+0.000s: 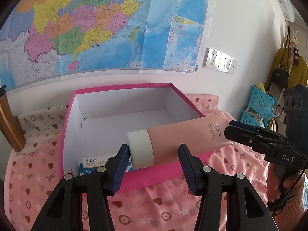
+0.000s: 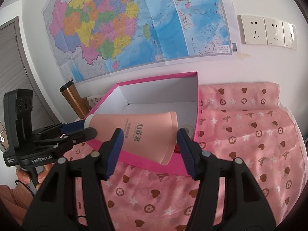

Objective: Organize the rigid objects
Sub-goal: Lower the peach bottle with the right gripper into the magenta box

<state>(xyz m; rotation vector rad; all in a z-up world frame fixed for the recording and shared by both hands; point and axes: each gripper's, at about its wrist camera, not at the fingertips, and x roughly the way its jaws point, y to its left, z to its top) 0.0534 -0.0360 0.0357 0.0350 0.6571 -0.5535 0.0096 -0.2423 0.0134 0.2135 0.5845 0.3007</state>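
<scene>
lotion tube [image 1: 182, 136] over box [image 1: 123, 86] | left tool [image 1: 153, 154] grips cap end | right tool [image 2: 148, 136] grips crimped end

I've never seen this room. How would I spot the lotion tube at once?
Under the wall map, an open pink box sits on a pink bedspread. The tube is held across the box's edge. It is peach-pink with a white cap, unlike the small blue-and-white carton lying inside.
</scene>
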